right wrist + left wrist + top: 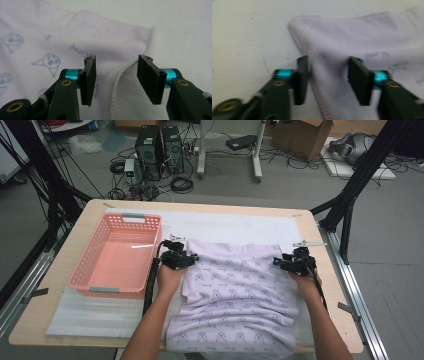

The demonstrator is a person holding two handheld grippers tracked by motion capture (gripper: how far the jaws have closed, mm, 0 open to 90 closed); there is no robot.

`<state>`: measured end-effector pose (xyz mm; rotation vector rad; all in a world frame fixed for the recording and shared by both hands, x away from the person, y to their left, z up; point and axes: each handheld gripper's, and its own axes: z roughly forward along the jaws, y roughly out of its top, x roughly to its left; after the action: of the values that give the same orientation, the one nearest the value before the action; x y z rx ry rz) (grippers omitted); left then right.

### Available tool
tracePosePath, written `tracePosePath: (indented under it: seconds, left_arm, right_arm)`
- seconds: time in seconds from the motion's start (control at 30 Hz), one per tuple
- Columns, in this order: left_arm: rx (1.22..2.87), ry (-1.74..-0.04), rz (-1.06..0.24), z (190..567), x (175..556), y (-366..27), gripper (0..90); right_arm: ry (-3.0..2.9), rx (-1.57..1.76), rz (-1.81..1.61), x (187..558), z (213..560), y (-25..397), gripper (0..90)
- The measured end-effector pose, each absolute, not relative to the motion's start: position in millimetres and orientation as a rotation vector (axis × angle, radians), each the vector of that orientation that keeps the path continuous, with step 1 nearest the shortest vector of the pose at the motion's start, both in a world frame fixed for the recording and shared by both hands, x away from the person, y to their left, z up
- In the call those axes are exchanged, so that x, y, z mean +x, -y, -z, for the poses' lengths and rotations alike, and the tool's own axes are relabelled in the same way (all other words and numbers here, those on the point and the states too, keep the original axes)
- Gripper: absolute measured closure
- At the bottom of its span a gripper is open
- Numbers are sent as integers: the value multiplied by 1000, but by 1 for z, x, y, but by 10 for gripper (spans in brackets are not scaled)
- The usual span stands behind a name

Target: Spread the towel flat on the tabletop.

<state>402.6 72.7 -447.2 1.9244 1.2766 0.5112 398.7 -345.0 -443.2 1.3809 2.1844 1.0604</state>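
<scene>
A pale lilac towel (pixel 235 290) with small blue printed figures lies folded on the table, its near end hanging over the front edge. My left gripper (pixel 186 258) stands open at the towel's far left corner, and the towel's stitched left edge (pixel 324 75) lies between its jaws. My right gripper (pixel 281 262) is open at the far right corner, where a folded hem (pixel 117 75) sits between the jaws. The towel's far corners (pixel 147 32) rest flat on the white mat. Nothing is clamped.
A pink plastic basket (pixel 87 277) stands empty at the left on the white mat (pixel 225 222). The wooden table (pixel 65 255) ends just beyond the mat. Black frame legs, computers and cables stand on the floor behind.
</scene>
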Motion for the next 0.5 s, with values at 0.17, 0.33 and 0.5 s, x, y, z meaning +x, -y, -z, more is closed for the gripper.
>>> tracePosePath:
  seconds: [0.17, 0.33, 0.5]
  left_arm:
    - [1890, -1286, -519, 447, 405, -68, 870]
    - [1787, -1266, -588, 440, 408, -70, 871]
    - [1734, -1248, -607, 440, 413, -70, 833]
  right_arm:
    - [-2172, 1369, -996, 406, 445, 344, 858]
    - [-2011, 1320, -959, 412, 440, 343, 866]
    - [-1882, 1322, -987, 420, 428, 343, 861]
